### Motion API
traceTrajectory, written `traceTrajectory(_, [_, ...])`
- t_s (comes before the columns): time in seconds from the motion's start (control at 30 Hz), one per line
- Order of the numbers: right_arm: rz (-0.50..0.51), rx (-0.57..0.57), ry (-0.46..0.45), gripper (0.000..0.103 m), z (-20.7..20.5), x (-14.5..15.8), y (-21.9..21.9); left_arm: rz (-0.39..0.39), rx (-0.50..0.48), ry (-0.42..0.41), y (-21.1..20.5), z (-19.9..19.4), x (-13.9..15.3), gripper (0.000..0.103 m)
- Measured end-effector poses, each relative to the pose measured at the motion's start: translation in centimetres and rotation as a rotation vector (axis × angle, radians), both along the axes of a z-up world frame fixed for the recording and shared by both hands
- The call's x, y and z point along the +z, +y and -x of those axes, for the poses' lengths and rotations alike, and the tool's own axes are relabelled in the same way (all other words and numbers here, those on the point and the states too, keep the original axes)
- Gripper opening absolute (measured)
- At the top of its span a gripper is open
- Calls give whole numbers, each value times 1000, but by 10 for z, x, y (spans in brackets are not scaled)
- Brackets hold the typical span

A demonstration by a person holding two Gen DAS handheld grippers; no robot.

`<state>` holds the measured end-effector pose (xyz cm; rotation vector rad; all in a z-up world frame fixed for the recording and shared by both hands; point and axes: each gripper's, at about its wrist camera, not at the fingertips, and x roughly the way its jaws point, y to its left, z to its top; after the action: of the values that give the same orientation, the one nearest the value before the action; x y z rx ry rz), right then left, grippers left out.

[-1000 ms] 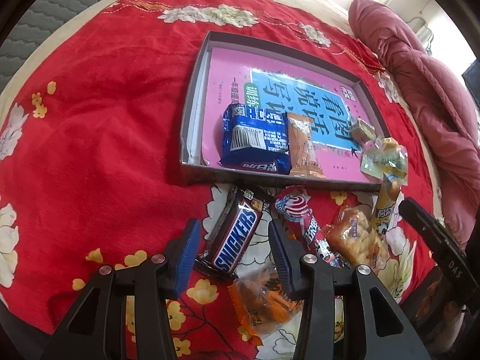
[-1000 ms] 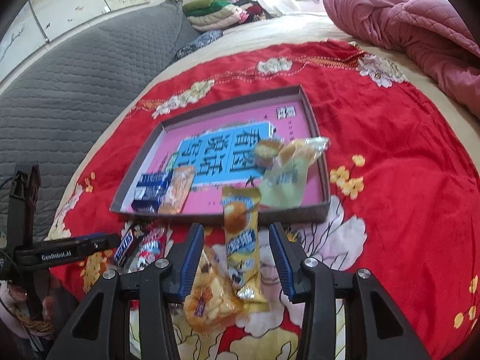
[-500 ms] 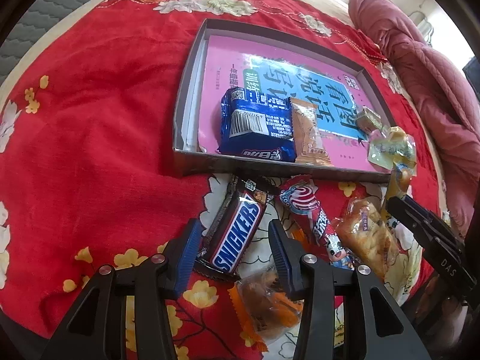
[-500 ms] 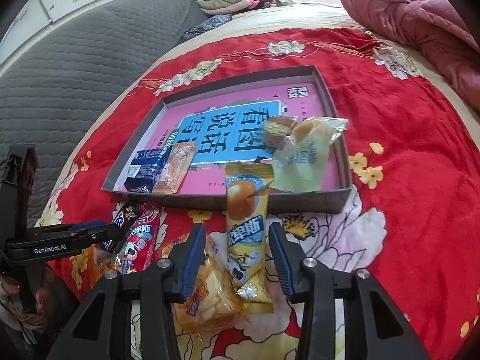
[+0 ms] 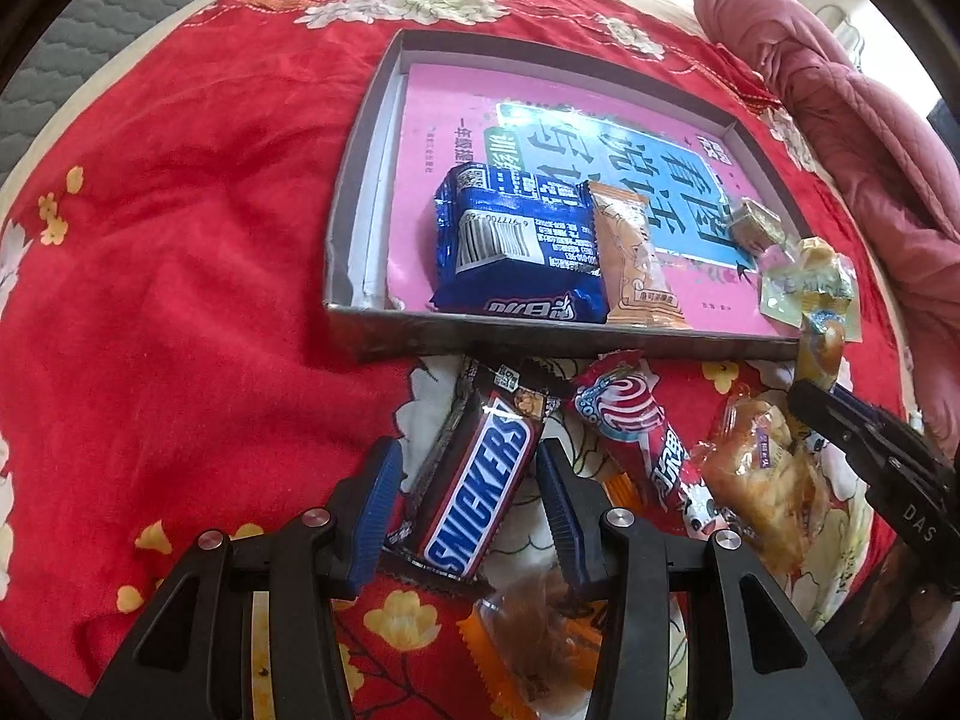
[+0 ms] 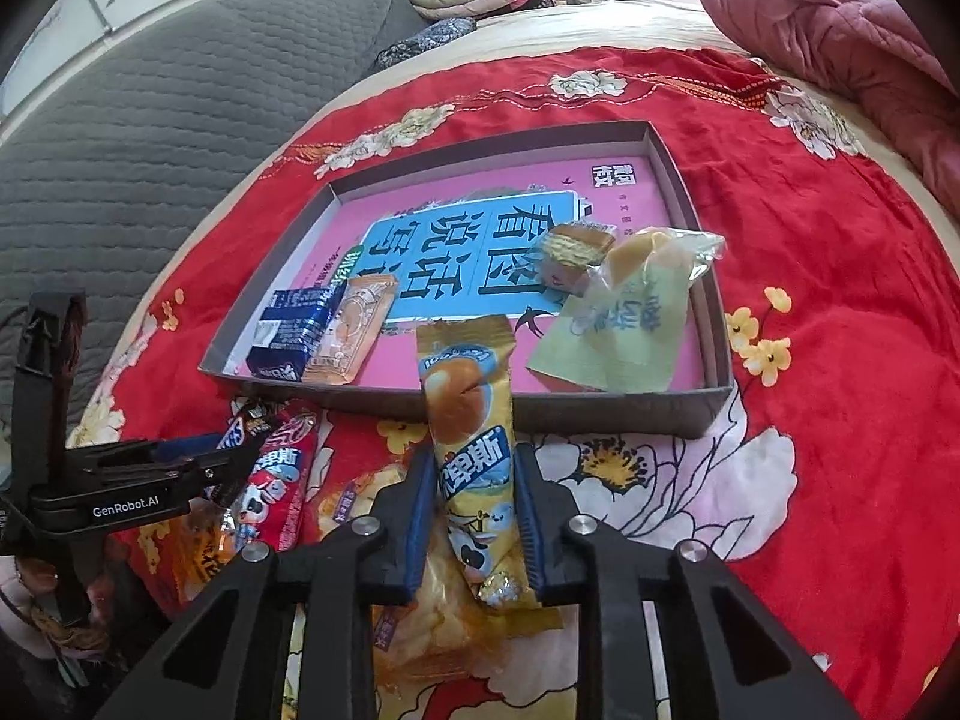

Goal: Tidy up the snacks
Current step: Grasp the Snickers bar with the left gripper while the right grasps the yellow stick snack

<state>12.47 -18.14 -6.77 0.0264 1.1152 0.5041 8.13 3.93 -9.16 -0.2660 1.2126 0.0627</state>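
Since the earlier frames both grippers have advanced toward the box, and the right gripper has narrowed its jaws from a wide stance to contact with the long yellow foil cake wrapper. That wrapper now sits pinched at its lower half, its top leaning over the near wall of the shallow grey cardboard box. The left gripper has its jaws spread, straddling the brown glossy Snickers bar without touching it; the bar lies on the red floral bedspread, just outside the box.

Risk: the yellow wrapper is slick, air-filled film; a pinch on its flat seam could slip, or crush the soft cake inside. Its top could also catch on the box wall when lifted. The bedspread is soft and wrinkled, so jaws pressing down may snag cloth.

Inside the box, a blue crinkled biscuit pack and an orange sachet lie on a pink book cover.
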Motion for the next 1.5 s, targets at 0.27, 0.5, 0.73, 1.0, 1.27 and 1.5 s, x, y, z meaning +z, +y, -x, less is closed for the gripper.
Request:
traceTrajectory(0.27, [-56,-18,17,26,-3,2,-7,-3,-19,-23,-4,-5,-1,34])
traceTrajectory(0.5, [-98,-22,-18,26,-3,12,-9,13,-7,-79,1,1,18,33])
traceTrajectory(0.73, [-148,-14,-71,26,-4,26,-10,19,10,-145,4,4,44,33])
traceTrajectory(1.0, [-226,-19,-125,26,-13,40,-13,16,-2,-191,-4,-6,62,33])
traceTrajectory(1.27, [-239,-44,-188,26,-22,51,-17,22,-13,-209,-14,-22,67,33])
traceTrajectory(1.5, [-267,-82,-201,26,-33,53,-25,22,-13,-220,-21,-40,70,33])
